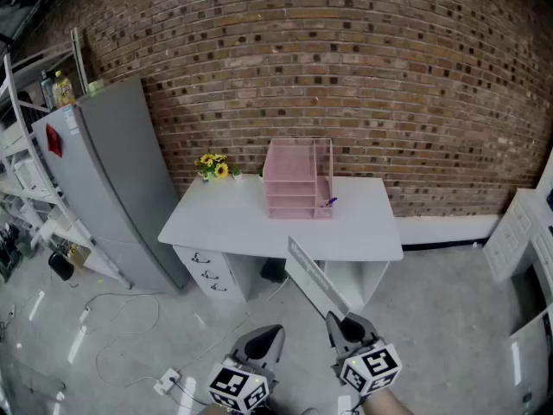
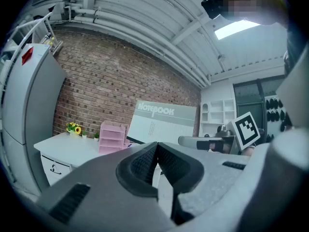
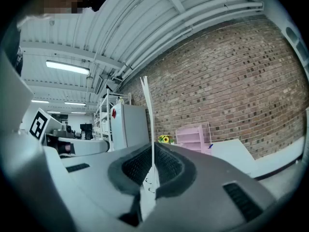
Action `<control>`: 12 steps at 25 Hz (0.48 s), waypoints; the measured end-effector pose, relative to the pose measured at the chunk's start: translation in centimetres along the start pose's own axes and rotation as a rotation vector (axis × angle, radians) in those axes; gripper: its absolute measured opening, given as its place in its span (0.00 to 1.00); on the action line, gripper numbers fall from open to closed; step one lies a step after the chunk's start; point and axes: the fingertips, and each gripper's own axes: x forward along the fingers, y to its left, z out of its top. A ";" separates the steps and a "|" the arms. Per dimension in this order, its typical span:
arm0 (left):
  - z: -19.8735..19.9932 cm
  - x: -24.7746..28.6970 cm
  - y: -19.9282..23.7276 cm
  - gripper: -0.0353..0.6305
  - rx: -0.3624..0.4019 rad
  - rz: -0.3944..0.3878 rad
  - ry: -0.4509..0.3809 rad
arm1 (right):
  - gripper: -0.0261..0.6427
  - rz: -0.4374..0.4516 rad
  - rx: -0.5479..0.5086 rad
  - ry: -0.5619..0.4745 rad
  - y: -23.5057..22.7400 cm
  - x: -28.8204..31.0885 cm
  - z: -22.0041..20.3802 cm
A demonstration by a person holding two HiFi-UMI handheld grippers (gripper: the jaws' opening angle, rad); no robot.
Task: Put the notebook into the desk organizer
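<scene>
A brick wall [image 1: 346, 76] backs a white desk [image 1: 233, 223], which stands well ahead of the person across bare floor. The pink organizer [image 1: 298, 180] sits by the desk's back edge, a little right of its middle, its open trays facing the front edge, so they can be loaded from the person's side. A small pot of flowers [image 1: 214, 166] stands at the back left corner, clear of the organizer.

The right gripper [image 1: 348, 325] is clamped on one edge of the notebook [image 1: 315, 279]. The notebook juts forward toward the desk and shows edge-on in the right gripper view, a thin hold that probably suits sliding it flat into a tray. The left gripper [image 1: 263, 346] is level beside it, jaws together on nothing; it looks spare for now. The notebook is well short of the organizer, so the approach seems the step in hand.
</scene>
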 end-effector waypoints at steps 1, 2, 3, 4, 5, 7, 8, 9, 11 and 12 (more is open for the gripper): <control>0.0 0.1 0.0 0.06 0.002 -0.001 -0.002 | 0.06 0.001 -0.001 0.001 -0.1 0.1 -0.1; 0.0 0.3 0.0 0.06 0.003 -0.002 -0.003 | 0.06 0.002 -0.002 0.001 -0.2 0.1 -0.1; -0.1 0.4 0.0 0.06 0.004 -0.003 -0.004 | 0.06 0.003 -0.003 0.002 -0.2 0.2 -0.2; -0.2 0.5 0.1 0.06 0.004 -0.004 -0.004 | 0.06 0.003 -0.003 0.002 -0.3 0.3 -0.3; -0.3 0.6 0.2 0.06 0.004 -0.004 -0.004 | 0.06 0.002 -0.003 0.002 -0.4 0.4 -0.4; -0.7 0.7 0.4 0.06 0.002 -0.006 -0.002 | 0.06 -0.002 0.002 0.002 -0.6 0.6 -0.7; -0.8 0.7 0.5 0.06 0.001 -0.007 0.000 | 0.06 -0.004 0.007 0.001 -0.6 0.7 -0.8; -0.8 0.7 0.6 0.06 -0.001 -0.009 0.002 | 0.06 -0.007 0.014 -0.002 -0.6 0.8 -0.8; -0.7 0.8 1.1 0.06 -0.005 -0.011 0.006 | 0.06 -0.010 0.030 -0.009 -0.7 1.1 -0.6; -0.6 0.8 1.3 0.06 -0.007 -0.013 0.007 | 0.06 -0.012 0.038 -0.010 -0.7 1.4 -0.6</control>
